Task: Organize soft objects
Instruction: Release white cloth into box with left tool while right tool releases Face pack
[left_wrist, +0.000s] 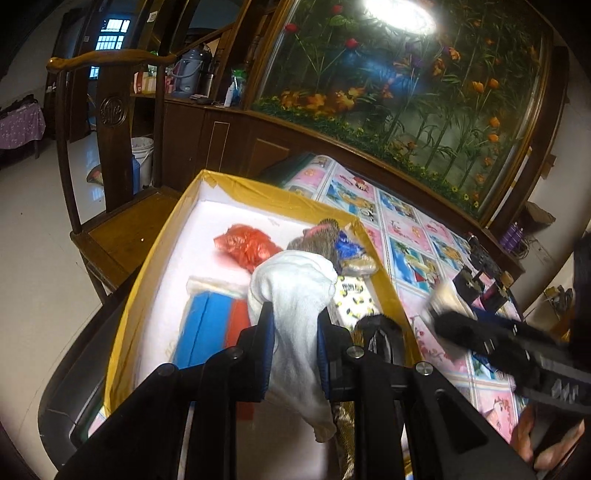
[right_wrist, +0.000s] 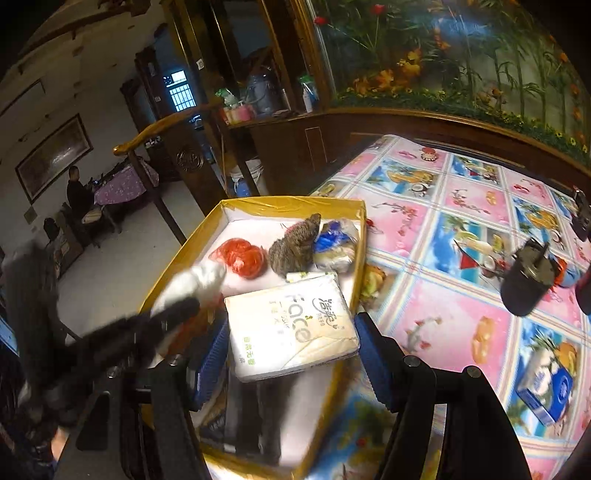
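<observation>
In the left wrist view, a table is covered by a pink and blue picture cloth, and a yellow-rimmed box with a white floor stands at its near left part. A wooden chair is seen beside the box on a pale tiled floor, and a glass panel of painted flowers rises behind the table. Inside the box a red bag, a brown plush and a blue and red block are laid. A white sock is clamped between the narrowly set jaws of the left gripper and is held above the box. The right gripper is seen blurred over the cloth; its opening cannot be told here.

In the right wrist view, the same box is seen on the cloth, with a blue carton well apart at the right. A tissue pack is framed between the widely spread jaws of the right gripper, whose blue fingers flank it; whether it is gripped cannot be told. The sock is seen blurred over the box, in the left gripper.
</observation>
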